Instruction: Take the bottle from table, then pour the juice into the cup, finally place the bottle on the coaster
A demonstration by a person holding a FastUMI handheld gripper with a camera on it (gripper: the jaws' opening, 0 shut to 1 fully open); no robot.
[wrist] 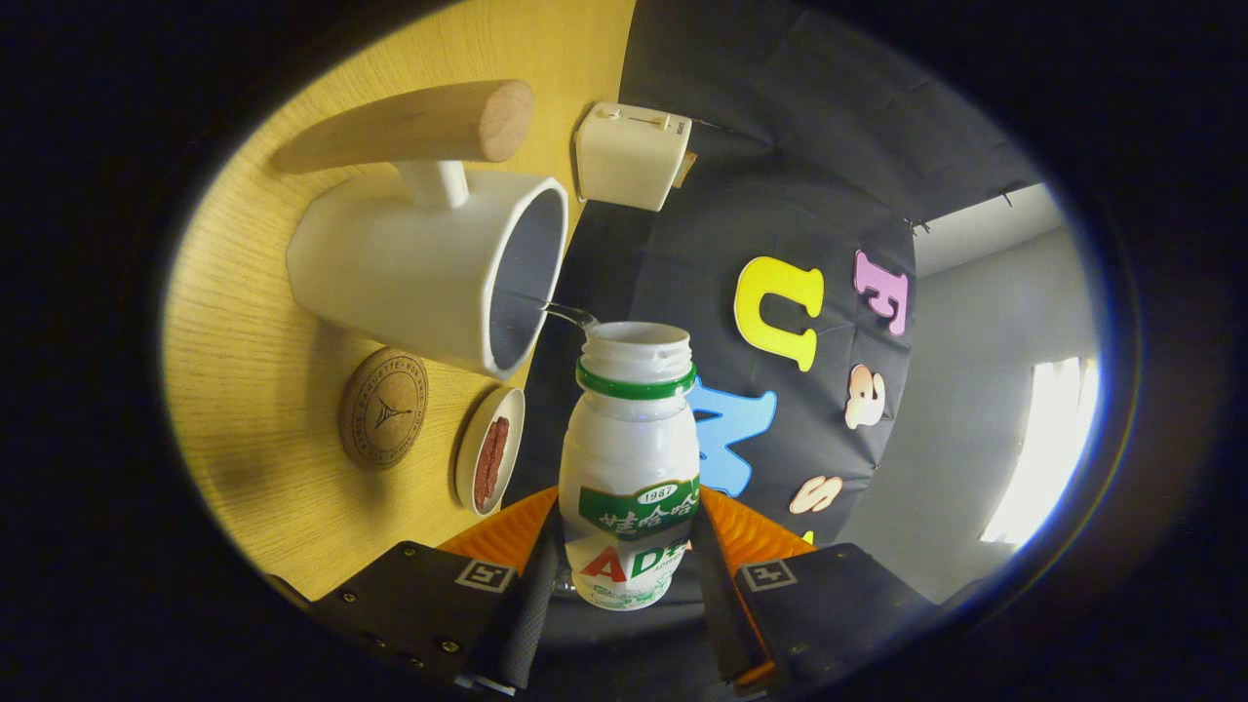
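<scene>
My gripper [624, 561] is shut on a small white bottle [634, 458] with a green neck ring and a green label, held between the two fingers. The whole view is rolled sideways, so the bottle is tipped over. Its open mouth points at the rim of a white cup [429, 268] with a wooden handle [419, 127], standing on the wooden table [244, 322]. A thin stream of liquid [565, 312] runs from the bottle's mouth into the cup. A round brown coaster [383, 408] lies on the table beside the cup.
A small white dish [489, 450] with something dark red in it sits near the coaster, close to the table's edge. A white box [632, 154] stands beyond the cup at the table's far edge. Black cloth wall lies behind.
</scene>
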